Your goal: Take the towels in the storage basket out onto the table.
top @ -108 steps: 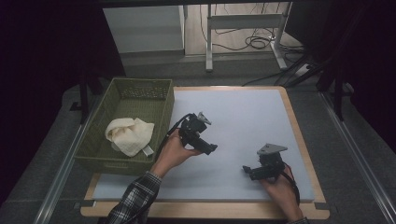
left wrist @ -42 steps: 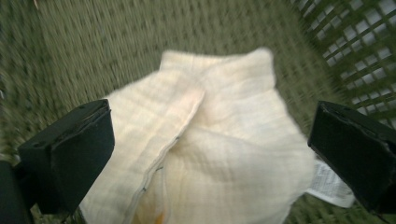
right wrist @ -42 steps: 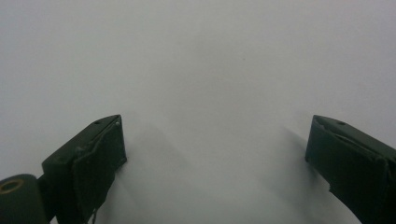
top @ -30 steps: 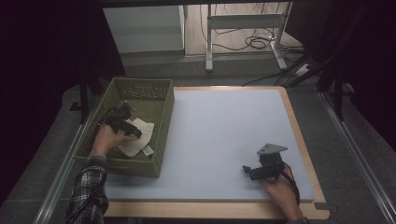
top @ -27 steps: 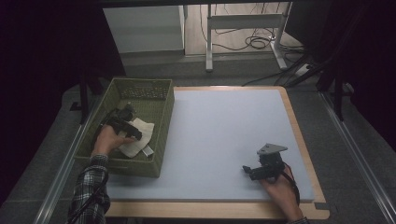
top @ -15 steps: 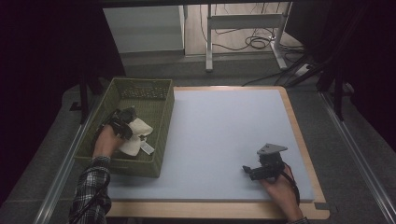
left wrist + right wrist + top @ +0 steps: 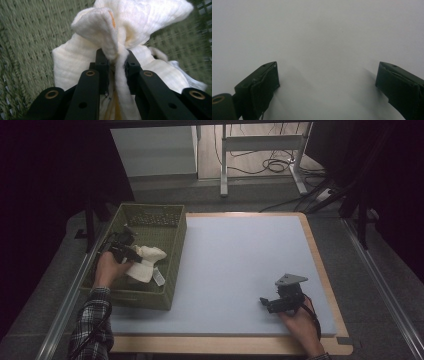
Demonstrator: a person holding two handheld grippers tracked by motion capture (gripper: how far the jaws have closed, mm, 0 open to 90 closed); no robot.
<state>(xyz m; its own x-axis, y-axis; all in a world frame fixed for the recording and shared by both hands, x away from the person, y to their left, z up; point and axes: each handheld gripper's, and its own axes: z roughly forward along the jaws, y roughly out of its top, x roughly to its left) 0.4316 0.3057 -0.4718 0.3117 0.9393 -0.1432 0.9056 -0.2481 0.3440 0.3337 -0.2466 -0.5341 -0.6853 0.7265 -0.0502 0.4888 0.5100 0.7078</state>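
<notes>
- High view: left gripper (image 7: 131, 254) inside green woven plastic basket (image 7: 172, 252), jaws just closed on cream crumpled cloth (image 7: 144, 264); likely for lifting out. Right gripper (image 7: 270, 303) parked on pale blue table mat (image 7: 240, 255), idle.
- Left gripper view: cloth fold pinched betw. fingertips (image 7: 102, 66), rest bunched beyond them.
- Right gripper view: fingers (image 7: 265, 80) wide apart, nothing betw.; bare mat ahead.
</notes>
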